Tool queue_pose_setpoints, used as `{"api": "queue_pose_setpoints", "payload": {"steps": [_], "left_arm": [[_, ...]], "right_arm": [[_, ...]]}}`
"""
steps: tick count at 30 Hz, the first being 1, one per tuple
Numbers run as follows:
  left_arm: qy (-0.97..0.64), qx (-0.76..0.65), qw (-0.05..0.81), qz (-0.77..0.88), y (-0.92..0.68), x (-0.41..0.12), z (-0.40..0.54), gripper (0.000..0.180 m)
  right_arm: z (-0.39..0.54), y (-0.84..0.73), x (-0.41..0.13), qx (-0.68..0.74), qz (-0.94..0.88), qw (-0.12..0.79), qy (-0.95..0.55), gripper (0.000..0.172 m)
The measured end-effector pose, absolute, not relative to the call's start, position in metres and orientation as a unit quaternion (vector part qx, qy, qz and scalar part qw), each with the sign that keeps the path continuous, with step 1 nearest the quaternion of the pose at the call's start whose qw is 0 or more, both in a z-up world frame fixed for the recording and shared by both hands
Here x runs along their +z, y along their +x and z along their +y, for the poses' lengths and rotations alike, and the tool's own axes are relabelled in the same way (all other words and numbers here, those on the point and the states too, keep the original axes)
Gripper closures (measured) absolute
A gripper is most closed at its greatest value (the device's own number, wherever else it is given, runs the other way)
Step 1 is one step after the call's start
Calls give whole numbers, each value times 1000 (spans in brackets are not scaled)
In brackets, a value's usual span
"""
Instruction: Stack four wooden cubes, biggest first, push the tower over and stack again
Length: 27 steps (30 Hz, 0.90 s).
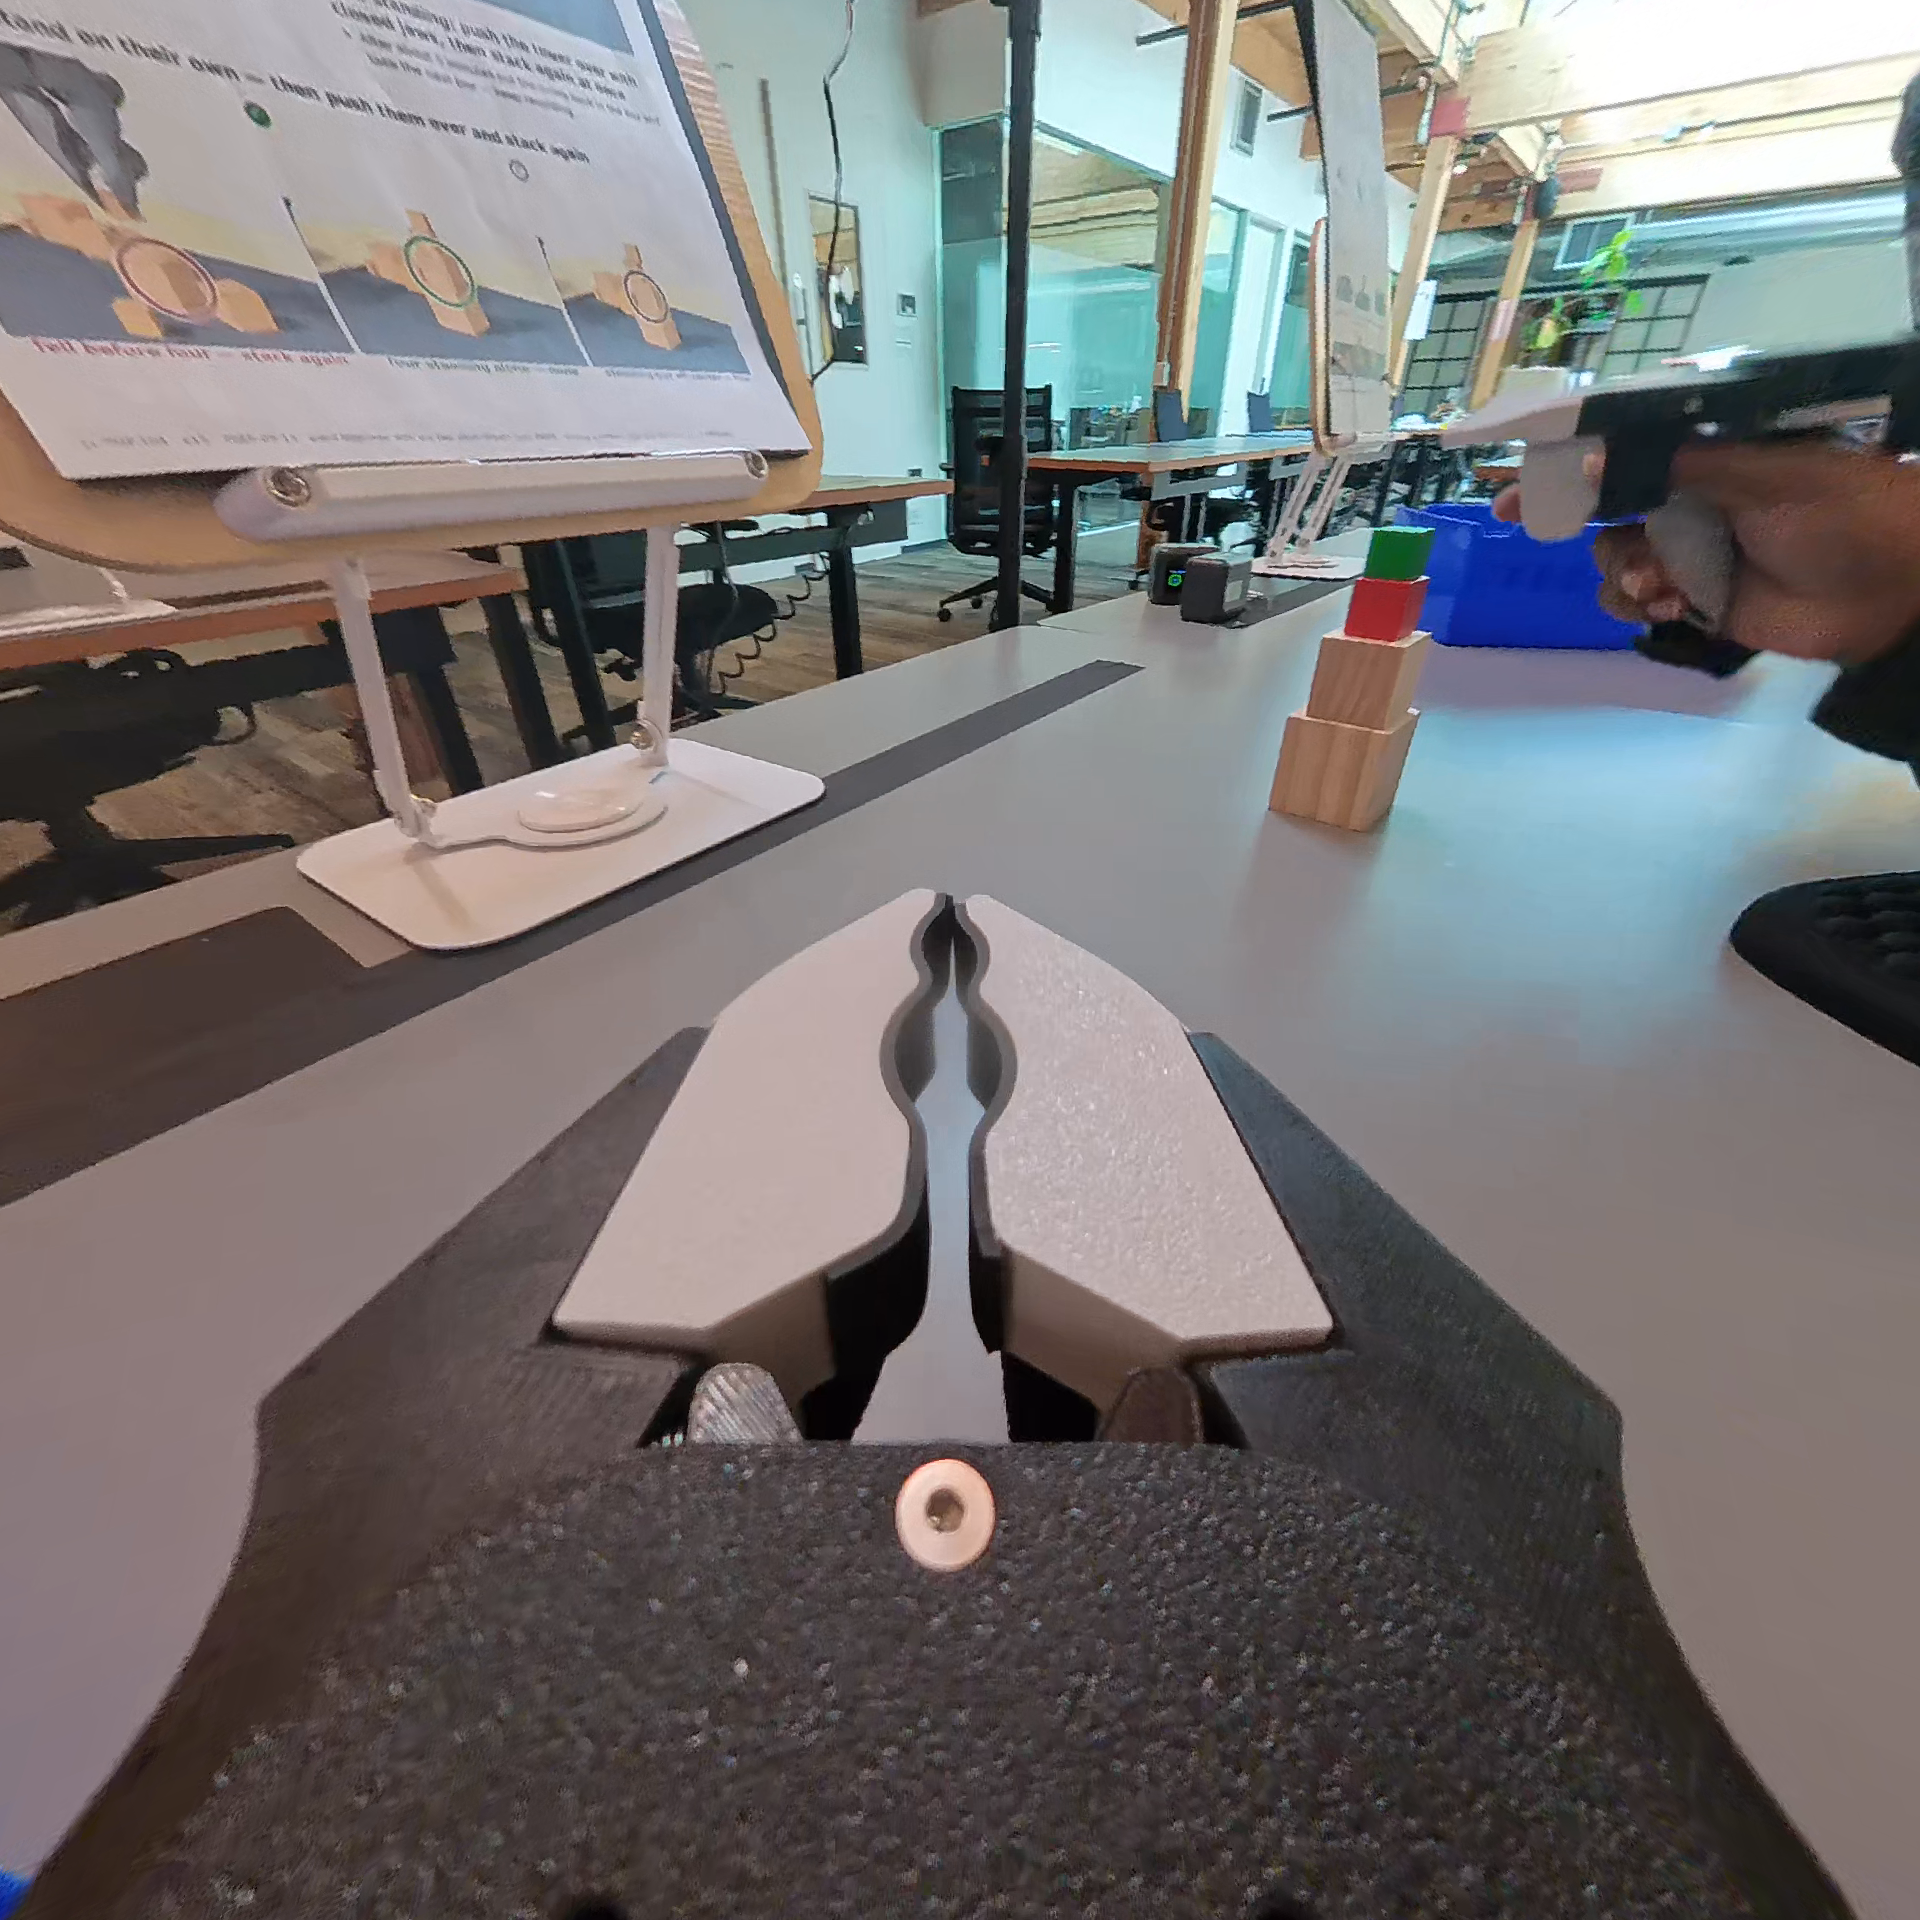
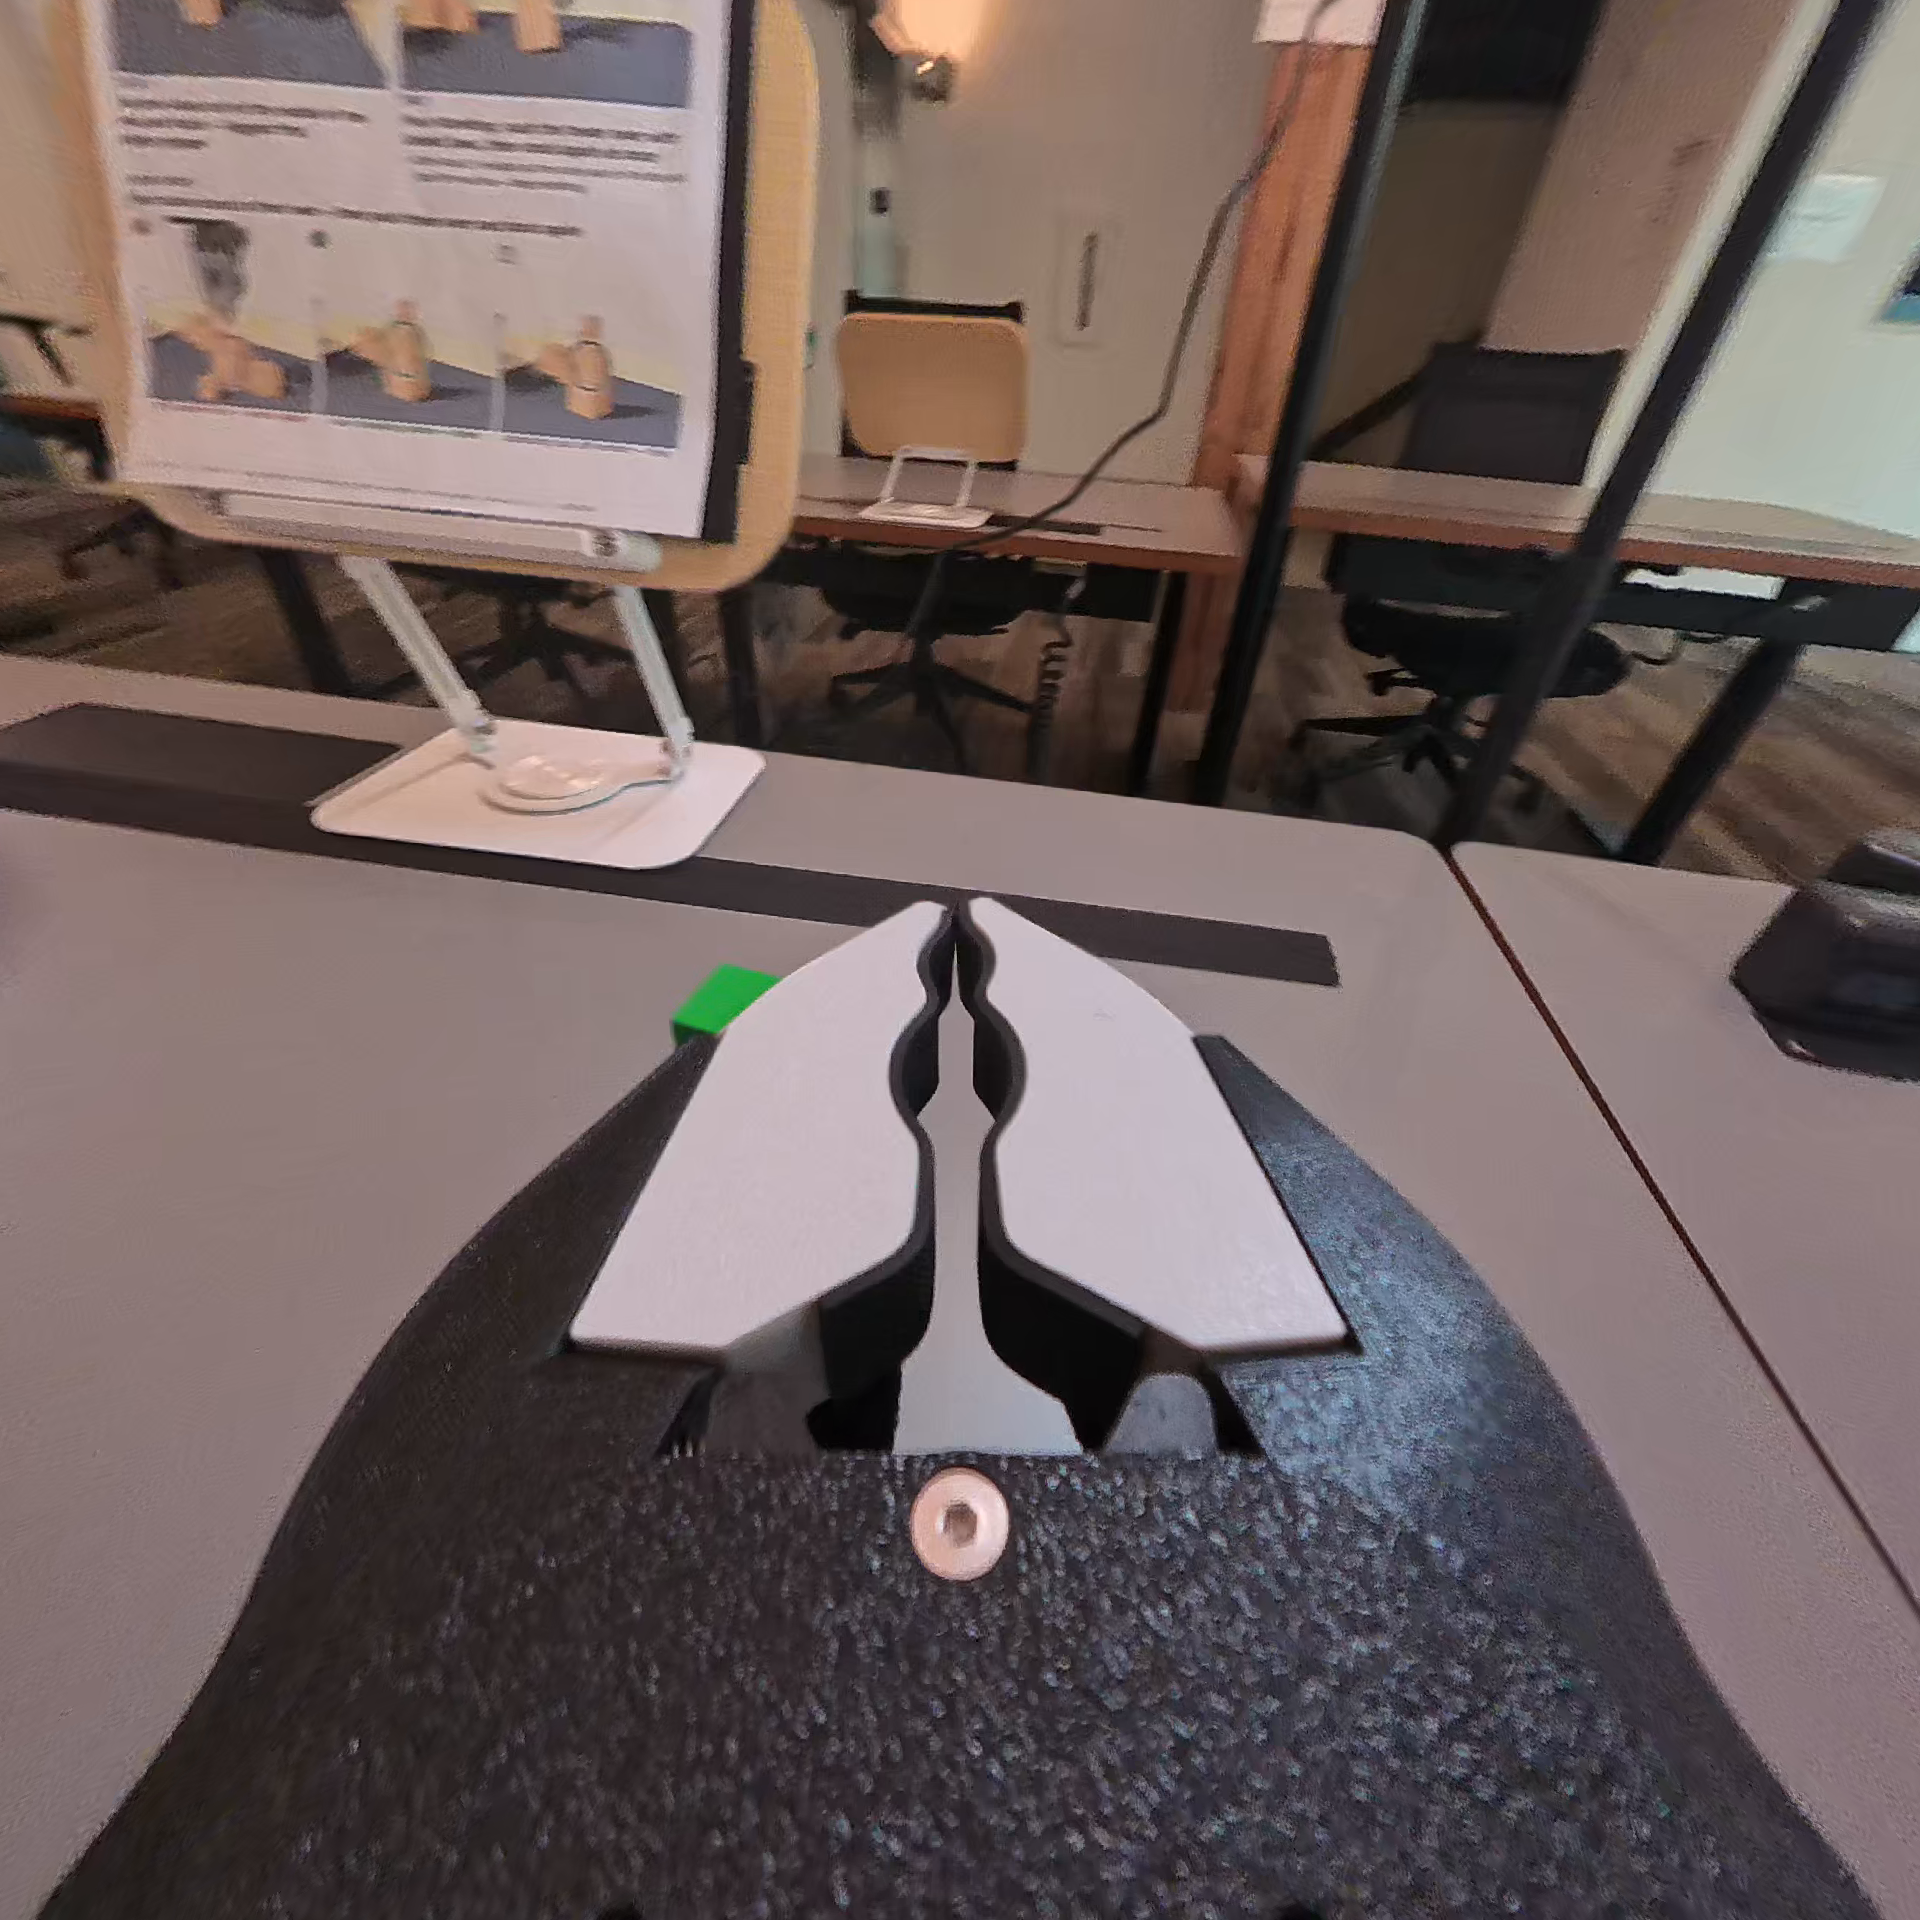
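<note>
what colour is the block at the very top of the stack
Green: the top block sits on a red block, clearest in the left wrist view.

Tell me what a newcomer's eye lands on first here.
A four-block tower on the grey table, far right in the left wrist view: two plain wooden cubes, a red cube, a green cube on top. The right gripper, jaws shut and empty, hangs above it. A paper-bearing white stand is left.

Left tongs [image 1: 954,906] closed, empty; four-block tower [image 1: 1356,681] right.
</note>
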<state>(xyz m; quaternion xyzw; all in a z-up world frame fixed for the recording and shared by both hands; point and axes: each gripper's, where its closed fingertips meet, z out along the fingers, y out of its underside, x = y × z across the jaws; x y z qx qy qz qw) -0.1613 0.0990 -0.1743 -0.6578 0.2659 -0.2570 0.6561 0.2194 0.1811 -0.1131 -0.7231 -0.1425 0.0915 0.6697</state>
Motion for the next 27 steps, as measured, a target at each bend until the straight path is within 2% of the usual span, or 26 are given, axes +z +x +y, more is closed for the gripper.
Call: {"api": "queue_pose_setpoints", "payload": {"steps": [4,9,17,23,27], "left_arm": [[-654,-237,675,246,-170,-167,102,180],[-655,-206,688,236,-178,-167,107,180],[-659,-146,712,195,-196,-156,112,180],[-702,-102,692,133,-220,-163,122,180],[-683,-175,690,162,-203,-162,117,180]], "right_arm": [[185,240,-152,67,-99,687,-717,171],[195,235,-191,73,-138,621,-768,171],[195,233,-198,81,-133,606,-780,172],[197,241,-199,74,-125,608,-780,172],[198,238,-206,49,-165,607,-776,171]]}}
